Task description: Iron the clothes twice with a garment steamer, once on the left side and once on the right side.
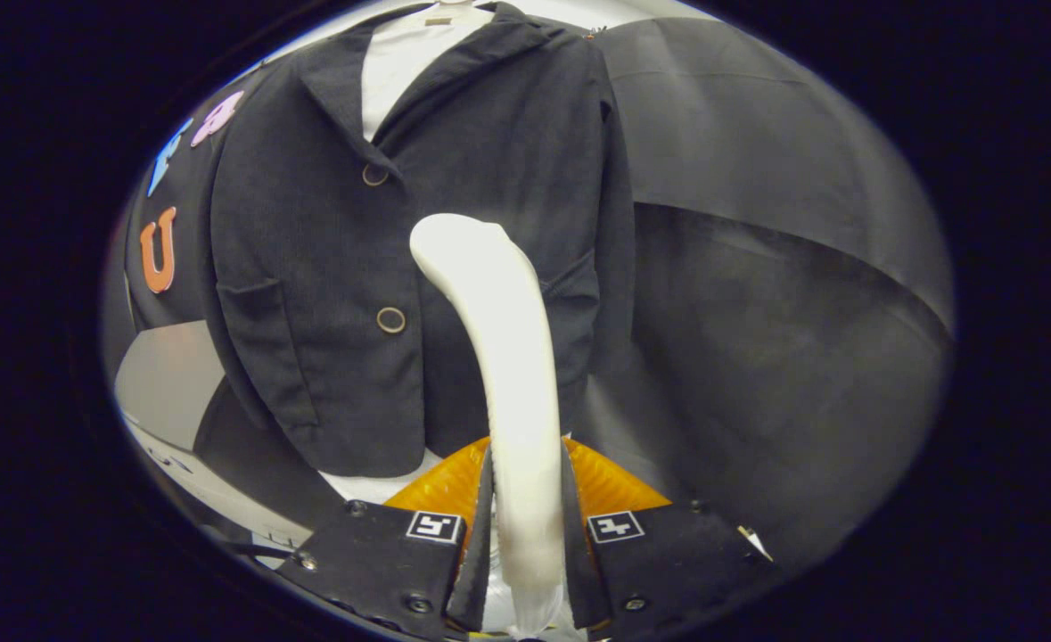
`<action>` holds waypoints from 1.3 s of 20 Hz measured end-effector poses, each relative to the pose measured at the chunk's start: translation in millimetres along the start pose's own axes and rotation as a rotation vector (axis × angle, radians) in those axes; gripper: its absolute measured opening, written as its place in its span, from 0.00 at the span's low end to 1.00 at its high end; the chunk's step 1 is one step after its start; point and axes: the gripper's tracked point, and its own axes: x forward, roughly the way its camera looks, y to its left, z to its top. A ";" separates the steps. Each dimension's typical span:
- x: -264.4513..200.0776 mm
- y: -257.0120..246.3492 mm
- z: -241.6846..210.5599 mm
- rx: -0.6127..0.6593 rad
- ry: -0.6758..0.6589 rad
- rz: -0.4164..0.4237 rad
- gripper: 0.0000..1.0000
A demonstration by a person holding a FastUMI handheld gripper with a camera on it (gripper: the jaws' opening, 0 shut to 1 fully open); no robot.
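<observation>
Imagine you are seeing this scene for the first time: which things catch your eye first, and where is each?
First comes the pale curved garment steamer, rising from between the fingers of the tool, which is shut on it. Just beyond its head hangs a dark jacket with round buttons, worn over a white shirt that shows at the collar.

We can read no words or numbers: the tag (pixel 439 19) at the coat's (pixel 311 294) neck is too tiny, and the gripper (pixel 527 459), its fingers squeezing the steamer (pixel 498 312), has only square pattern marks (pixel 434 526).
</observation>
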 end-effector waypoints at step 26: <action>26.6 6.9 -64.4 -0.006 0.148 0.210 0.38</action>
